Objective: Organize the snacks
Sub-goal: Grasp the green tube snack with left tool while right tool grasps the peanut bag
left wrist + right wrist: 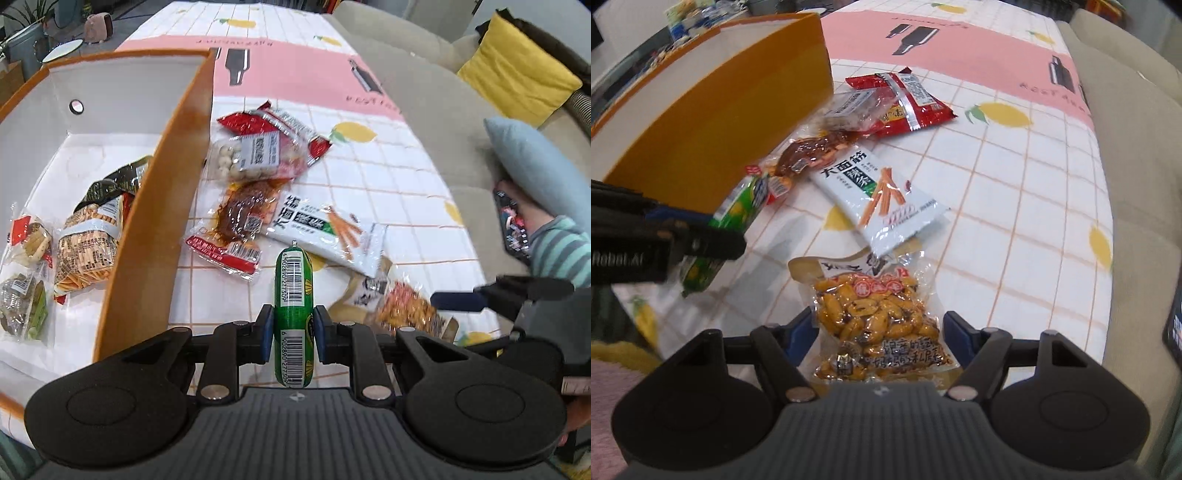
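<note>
My left gripper [293, 328] is shut on a green sausage stick [293, 284] with a barcode, held above the table to the right of the orange box [155, 206]. The stick also shows in the right wrist view [738, 206]. The box holds several snack packs [85, 251]. My right gripper [881, 328] is open, its fingers on either side of a clear pack of yellow beans [879, 317] lying on the tablecloth. A white snack pack [882, 199], a brown meat pack [809, 151] and a red pack [908, 103] lie beyond it.
The table has a white grid cloth with lemons and a pink band [295, 77]. A beige sofa [443, 122] with a yellow cushion [517, 70] and a blue cushion [535, 166] runs along the right. A person's striped sleeve [557, 251] is at the right.
</note>
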Available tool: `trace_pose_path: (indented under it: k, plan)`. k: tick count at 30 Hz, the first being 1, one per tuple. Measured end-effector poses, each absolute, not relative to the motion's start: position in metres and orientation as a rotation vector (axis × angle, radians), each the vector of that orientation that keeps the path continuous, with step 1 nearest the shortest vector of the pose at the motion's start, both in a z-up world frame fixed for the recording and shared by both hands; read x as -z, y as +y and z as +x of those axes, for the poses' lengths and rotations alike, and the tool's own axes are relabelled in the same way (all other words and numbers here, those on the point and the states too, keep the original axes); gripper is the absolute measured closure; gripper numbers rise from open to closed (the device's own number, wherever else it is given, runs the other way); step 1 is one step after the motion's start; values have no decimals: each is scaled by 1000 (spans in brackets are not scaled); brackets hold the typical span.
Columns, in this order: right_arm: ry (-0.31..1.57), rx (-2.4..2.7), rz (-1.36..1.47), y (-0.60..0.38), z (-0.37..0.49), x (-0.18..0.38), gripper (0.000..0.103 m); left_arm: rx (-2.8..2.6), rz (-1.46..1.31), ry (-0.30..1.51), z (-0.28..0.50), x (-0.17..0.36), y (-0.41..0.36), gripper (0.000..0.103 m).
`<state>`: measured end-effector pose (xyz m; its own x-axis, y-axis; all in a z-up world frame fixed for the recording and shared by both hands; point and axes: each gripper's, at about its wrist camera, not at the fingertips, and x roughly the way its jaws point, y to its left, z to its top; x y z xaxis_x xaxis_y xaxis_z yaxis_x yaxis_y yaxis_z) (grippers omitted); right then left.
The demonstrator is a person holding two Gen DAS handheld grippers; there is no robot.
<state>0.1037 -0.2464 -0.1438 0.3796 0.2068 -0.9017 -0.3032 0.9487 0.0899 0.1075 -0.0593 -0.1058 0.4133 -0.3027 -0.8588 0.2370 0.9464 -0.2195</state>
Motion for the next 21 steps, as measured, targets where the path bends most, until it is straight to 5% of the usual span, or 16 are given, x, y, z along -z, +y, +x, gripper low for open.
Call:
trace_pose_path:
  k: [21]
  plan:
    - [878,-401,-107,-202,69,30,32,252,-164,895,99,16,1,79]
